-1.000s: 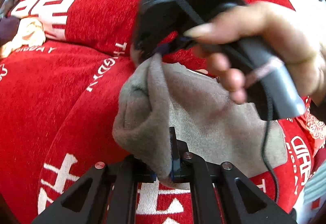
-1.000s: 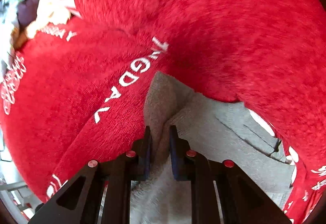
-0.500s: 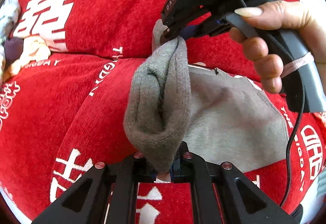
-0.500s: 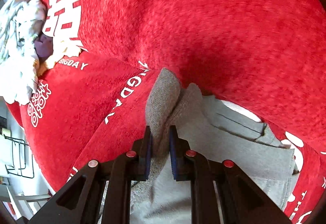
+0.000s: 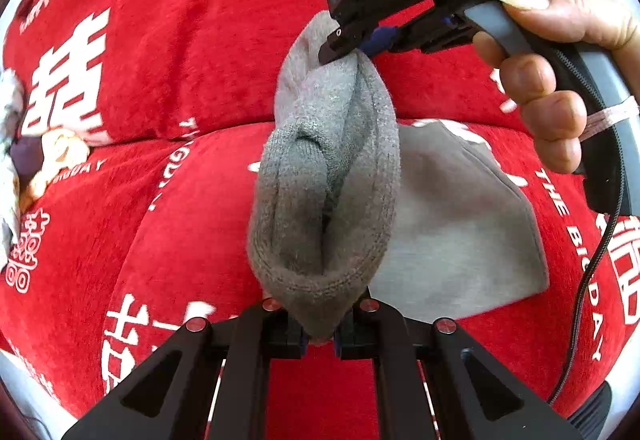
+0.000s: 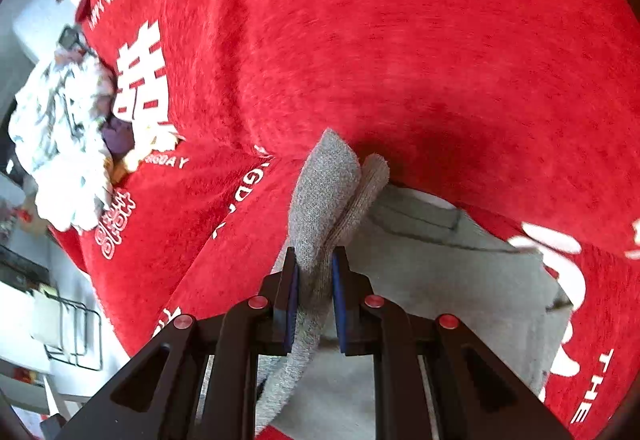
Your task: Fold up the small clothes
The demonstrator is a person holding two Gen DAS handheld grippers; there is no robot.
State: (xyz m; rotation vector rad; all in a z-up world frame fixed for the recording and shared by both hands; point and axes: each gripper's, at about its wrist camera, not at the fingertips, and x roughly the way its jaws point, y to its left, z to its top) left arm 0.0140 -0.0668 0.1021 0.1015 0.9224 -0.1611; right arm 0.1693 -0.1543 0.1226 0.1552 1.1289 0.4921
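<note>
A small grey knitted garment (image 5: pixel 324 192) hangs stretched between my two grippers above a red sofa cover. My left gripper (image 5: pixel 318 336) is shut on its near ribbed edge at the bottom of the left wrist view. My right gripper (image 5: pixel 348 48) is shut on the far edge, held by a hand at the upper right. In the right wrist view my right gripper (image 6: pixel 314 288) pinches the grey fabric (image 6: pixel 324 196) between its blue pads. The rest of the garment (image 5: pixel 460 232) lies flat on the sofa seat, right of the lifted edge.
The red plush sofa cover (image 5: pixel 192 72) with white lettering covers the seat and backrest. A pile of white and purple clothes (image 6: pixel 68 148) lies at the left end of the sofa. A wire rack (image 6: pixel 72 332) stands on the floor at the left.
Both grippers have lifted the grey garment's edge higher off the sofa. The right gripper rose and moved away from the left one, stretching the fabric taut between them.
</note>
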